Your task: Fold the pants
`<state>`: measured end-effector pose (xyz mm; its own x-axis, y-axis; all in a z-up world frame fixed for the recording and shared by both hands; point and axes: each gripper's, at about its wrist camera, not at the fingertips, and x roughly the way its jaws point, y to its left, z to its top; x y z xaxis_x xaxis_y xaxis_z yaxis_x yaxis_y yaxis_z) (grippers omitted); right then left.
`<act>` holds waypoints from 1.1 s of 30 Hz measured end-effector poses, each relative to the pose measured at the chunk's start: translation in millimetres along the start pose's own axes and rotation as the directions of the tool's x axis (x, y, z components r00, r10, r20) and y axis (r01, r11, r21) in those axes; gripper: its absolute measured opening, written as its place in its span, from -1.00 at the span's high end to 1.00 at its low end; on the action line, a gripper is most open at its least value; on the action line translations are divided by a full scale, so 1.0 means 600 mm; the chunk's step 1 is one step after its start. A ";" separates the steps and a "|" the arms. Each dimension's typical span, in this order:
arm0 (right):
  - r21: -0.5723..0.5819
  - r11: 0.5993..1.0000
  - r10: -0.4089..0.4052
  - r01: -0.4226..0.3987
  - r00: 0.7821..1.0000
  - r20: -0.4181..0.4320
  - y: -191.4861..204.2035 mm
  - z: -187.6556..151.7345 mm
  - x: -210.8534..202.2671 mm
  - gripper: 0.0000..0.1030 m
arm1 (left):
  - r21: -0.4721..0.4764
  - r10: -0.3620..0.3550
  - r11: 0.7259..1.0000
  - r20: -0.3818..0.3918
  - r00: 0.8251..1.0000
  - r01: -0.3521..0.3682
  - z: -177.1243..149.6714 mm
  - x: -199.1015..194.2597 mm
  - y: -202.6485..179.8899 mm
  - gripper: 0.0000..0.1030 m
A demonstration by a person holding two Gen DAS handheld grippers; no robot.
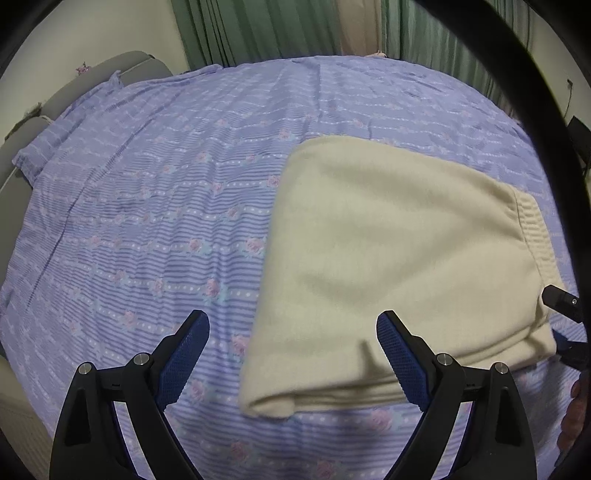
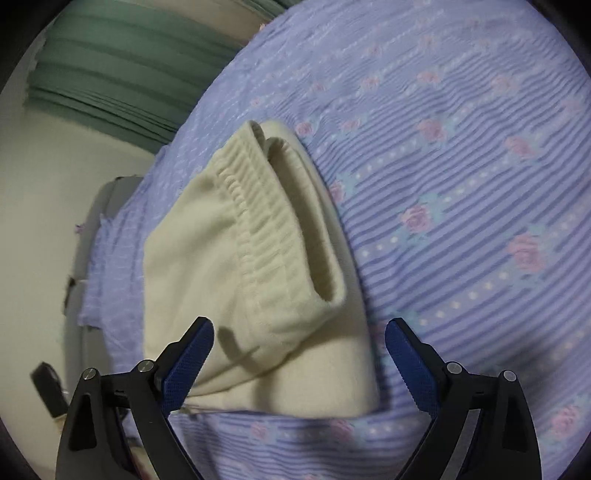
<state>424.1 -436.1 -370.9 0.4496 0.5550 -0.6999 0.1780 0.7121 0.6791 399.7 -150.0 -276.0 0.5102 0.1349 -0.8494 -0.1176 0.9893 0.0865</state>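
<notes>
The cream fleece pants (image 1: 399, 251) lie folded into a thick rectangle on the bed, with the ribbed elastic waistband (image 1: 535, 229) at their right end. In the right wrist view the pants (image 2: 207, 266) show the waistband (image 2: 258, 236) on top of the folded layers. My left gripper (image 1: 291, 354) is open and empty, just above the near folded edge. My right gripper (image 2: 299, 362) is open and empty, over the waistband end of the pants. Part of the right gripper (image 1: 565, 299) shows at the right edge of the left wrist view.
The bed is covered by a purple striped sheet with pink flowers (image 1: 166, 206). A grey padded headboard (image 1: 66, 96) runs along the left. Green curtains (image 1: 258, 29) hang behind the bed. A black cable (image 1: 532, 110) crosses the right side of the left wrist view.
</notes>
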 end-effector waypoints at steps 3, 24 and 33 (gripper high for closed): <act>0.003 0.998 0.059 -0.059 0.998 -0.009 0.001 0.006 0.007 -0.85 | 0.008 -0.013 1.000 -0.001 1.000 0.013 0.003 0.005 -0.009 -0.80; -0.004 1.000 0.010 -0.010 0.998 -0.055 0.037 0.043 0.072 -0.28 | -0.107 -0.071 0.992 -0.023 0.997 0.068 0.029 0.037 0.049 -0.80; -0.113 0.974 -0.205 0.197 0.977 -0.060 0.097 0.051 0.102 -0.07 | -0.211 -0.229 0.955 -0.076 0.970 0.209 0.070 0.082 0.093 -0.80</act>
<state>488.8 -374.1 -367.3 0.3499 0.4221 -0.8363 0.1632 0.8516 0.4981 454.1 -86.0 -291.0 0.4572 -0.1000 -0.8837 -0.1854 0.9611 -0.2047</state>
